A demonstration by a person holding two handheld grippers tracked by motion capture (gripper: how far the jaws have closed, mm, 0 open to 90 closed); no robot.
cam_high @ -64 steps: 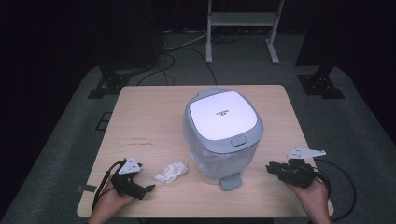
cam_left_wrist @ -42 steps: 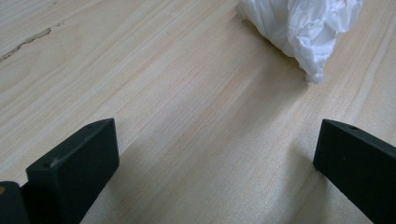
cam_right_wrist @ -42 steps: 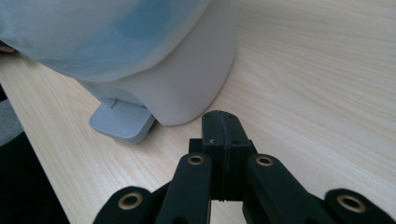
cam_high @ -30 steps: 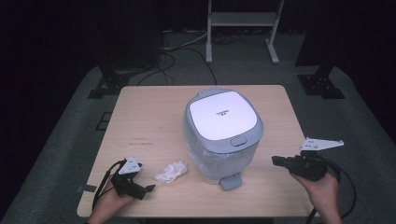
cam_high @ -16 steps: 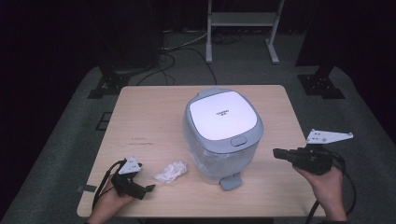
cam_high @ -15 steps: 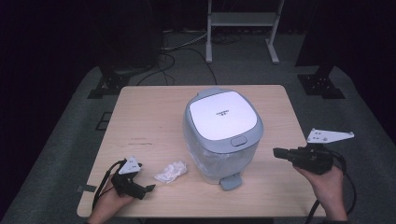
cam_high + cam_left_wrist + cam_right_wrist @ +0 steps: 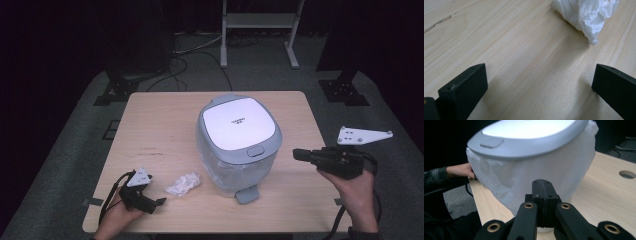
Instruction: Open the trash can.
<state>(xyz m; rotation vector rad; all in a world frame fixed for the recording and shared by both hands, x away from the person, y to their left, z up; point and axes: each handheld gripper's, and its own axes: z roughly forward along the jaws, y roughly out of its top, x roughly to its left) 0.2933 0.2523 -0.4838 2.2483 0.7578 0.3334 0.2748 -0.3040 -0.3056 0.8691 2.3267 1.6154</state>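
Hovering beside the bin point(image 7: 239, 145), the right gripper point(image 7: 299, 154) has jaws pressed together; left gripper point(image 7: 159, 201) rests on the bench point(image 7: 165, 125), jaws spread toward crumpled plastic point(image 7: 183, 183).

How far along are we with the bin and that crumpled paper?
Done so far: the bin is lined with a white bag and its lid is shut. In hand: nothing is gripped. The left tongs rest open on the table, aimed at the crumpled paper without touching it; the right tongs are closed, raised and pointing at the bin's side. Probably left: opening the lid, picking up the paper, dropping it in.
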